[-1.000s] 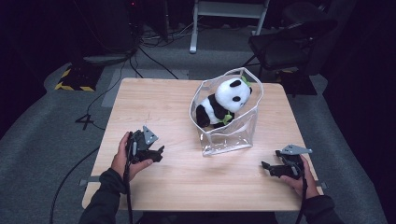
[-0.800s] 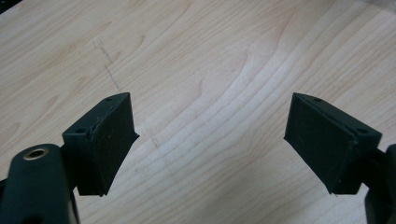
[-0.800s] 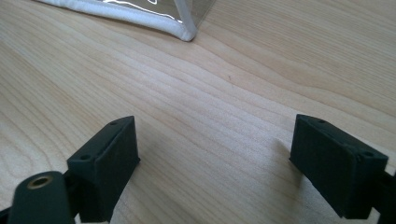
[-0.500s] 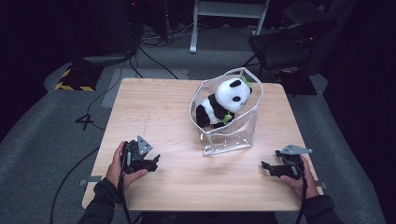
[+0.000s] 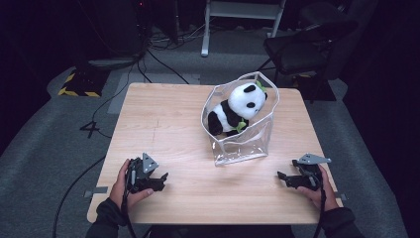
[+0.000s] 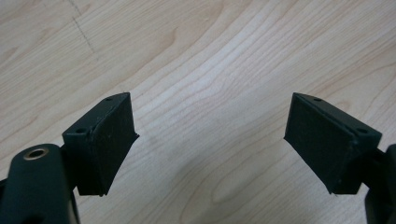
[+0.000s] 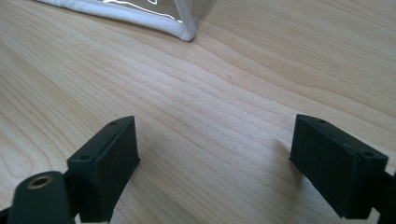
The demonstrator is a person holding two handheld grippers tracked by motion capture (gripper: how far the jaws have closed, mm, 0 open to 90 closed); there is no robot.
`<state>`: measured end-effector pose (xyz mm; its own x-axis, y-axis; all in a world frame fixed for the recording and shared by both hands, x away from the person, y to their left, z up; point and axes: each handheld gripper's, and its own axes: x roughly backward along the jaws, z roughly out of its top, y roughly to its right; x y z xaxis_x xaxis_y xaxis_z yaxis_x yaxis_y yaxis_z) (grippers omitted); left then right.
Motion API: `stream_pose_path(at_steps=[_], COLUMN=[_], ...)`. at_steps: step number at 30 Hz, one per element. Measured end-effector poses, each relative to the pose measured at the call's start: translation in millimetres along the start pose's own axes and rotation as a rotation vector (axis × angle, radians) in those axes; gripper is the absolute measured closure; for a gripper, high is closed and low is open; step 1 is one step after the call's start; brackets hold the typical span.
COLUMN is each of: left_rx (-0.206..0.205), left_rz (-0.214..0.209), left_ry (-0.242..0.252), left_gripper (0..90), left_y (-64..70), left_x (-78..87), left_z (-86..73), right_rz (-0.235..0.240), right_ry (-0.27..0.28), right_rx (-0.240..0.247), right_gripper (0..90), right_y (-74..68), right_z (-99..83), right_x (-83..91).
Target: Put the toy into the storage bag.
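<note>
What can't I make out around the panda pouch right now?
- Black-and-white plush panda: its lower body is hidden behind the wall of the clear plastic pouch in the high view.
- Pouch: cut off by the top edge in the right gripper view; a white-trimmed corner is in frame.
- Pouch fastening: too small to tell.

Bright tabletop, dark surroundings, soft shadows

both claws, left claw [image 5: 159,179] and right claw [image 5: 283,177], gape wide.
</note>
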<state>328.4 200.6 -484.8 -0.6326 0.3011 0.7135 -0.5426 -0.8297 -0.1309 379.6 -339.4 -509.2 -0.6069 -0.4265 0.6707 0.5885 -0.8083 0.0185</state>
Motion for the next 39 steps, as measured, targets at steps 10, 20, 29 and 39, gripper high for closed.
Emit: stream_pose_path(at_steps=[10, 20, 29, 39], left_rx=[0.057, 0.123, 0.175, 0.216], left_rz=[-0.015, -0.031, -0.022, -0.016], left_ry=[0.006, 0.008, -0.011, -0.004], left_gripper=[16.3, 16.3, 16.0, 15.7], left_y=[-7.8, -19.1, -29.4, -34.8], left_x=[2.7, 4.8, 3.1, 5.1], left_z=[-18.8, -33.1, -46.8, -52.5], right_rz=[0.0, 0.0, 0.0, 0.001], right_ry=[0.0, 0.0, 0.0, 0.0], right_rx=[0.0, 0.0, 0.0, -0.001], right_gripper=[15.0, 15.0, 15.0, 15.0], right_y=[0.0, 0.0, 0.0, 0.0], right_z=[0.0, 0.0, 0.0, -0.1], right_x=[0.0, 0.0, 0.0, 0.2])
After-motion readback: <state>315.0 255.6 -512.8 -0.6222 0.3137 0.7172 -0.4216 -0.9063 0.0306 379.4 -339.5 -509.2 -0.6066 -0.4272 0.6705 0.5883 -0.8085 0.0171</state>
